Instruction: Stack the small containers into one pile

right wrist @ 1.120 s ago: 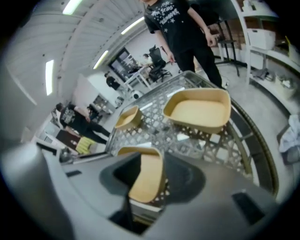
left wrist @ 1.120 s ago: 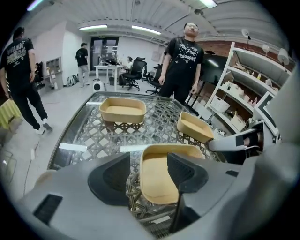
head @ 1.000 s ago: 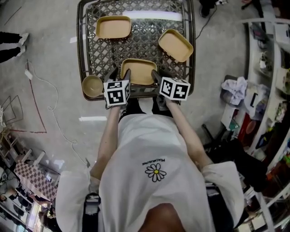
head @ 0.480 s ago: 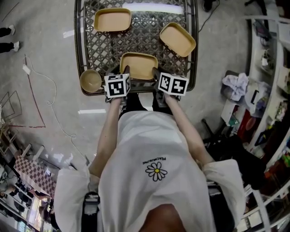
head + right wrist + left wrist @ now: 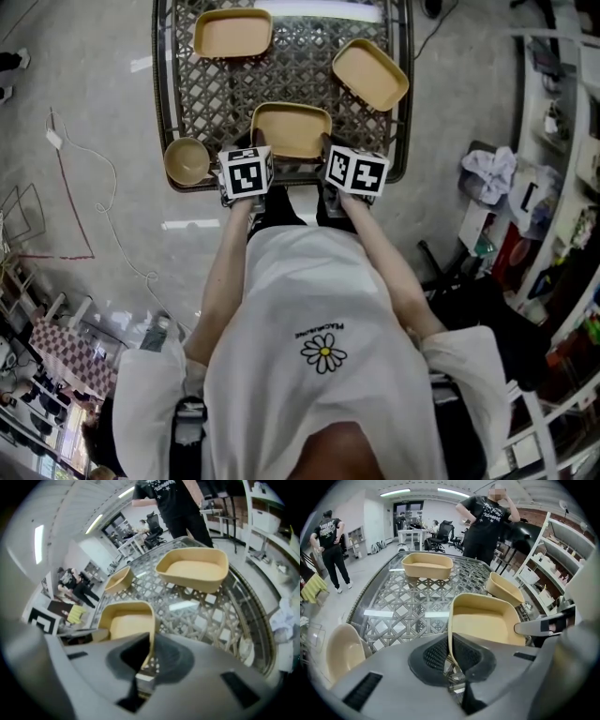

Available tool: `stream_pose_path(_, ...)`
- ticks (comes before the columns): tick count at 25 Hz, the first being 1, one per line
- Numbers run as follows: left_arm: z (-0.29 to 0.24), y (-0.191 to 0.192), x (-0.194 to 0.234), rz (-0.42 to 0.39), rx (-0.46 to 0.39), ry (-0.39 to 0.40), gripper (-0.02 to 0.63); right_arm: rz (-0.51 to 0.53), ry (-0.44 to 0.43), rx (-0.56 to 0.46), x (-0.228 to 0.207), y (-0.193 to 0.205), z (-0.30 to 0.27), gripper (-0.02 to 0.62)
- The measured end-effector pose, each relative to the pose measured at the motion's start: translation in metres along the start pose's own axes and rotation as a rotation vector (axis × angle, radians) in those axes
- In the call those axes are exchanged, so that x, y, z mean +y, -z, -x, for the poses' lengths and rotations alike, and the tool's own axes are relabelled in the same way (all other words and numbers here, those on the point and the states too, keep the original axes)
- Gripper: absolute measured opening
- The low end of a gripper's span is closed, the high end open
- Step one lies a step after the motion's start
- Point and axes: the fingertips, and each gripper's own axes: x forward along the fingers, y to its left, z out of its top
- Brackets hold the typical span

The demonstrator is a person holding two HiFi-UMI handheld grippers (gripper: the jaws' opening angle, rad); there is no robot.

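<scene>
Lattice metalwork under a glossy top forms the table (image 5: 300,70), and the action is at its near edge. The left gripper (image 5: 451,656) has just been closing, and its pads now pinch the left wall of the nearest container (image 5: 487,620). The right gripper (image 5: 149,656), also just closing, pinches the opposite wall of the same piece — one container, two grips. It sits flat on the table. Beyond it lie the far-left container (image 5: 232,33) and the right-hand container (image 5: 370,73), well apart from each other, and a round bowl (image 5: 187,160) rests at the near left corner. These containers look thin, stiff and light, probably moulded plastic and smooth enough to slip. Holding the upright walls just under the rim, on both sides, should carry one level for nesting.
</scene>
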Motion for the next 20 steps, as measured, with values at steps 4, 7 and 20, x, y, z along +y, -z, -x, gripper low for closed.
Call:
stream_pose_path(4,0.013,-0.027,-0.007,-0.021,-0.100,-0.004,0.034,0.037,0.010,-0.110,0.006,-0.027,0.018,0.046)
stream_pose_path(7,0.032,-0.067,-0.017,-0.063,-0.219,-0.009,0.032,0.078,0.004,-0.232,0.018,-0.061,0.042,0.044)
stream_pose_path(20,0.200,-0.230,-0.103,-0.328,-0.790,-0.019,0.029,0.134,-0.032,-0.815,0.064,-0.171,0.221,0.044)
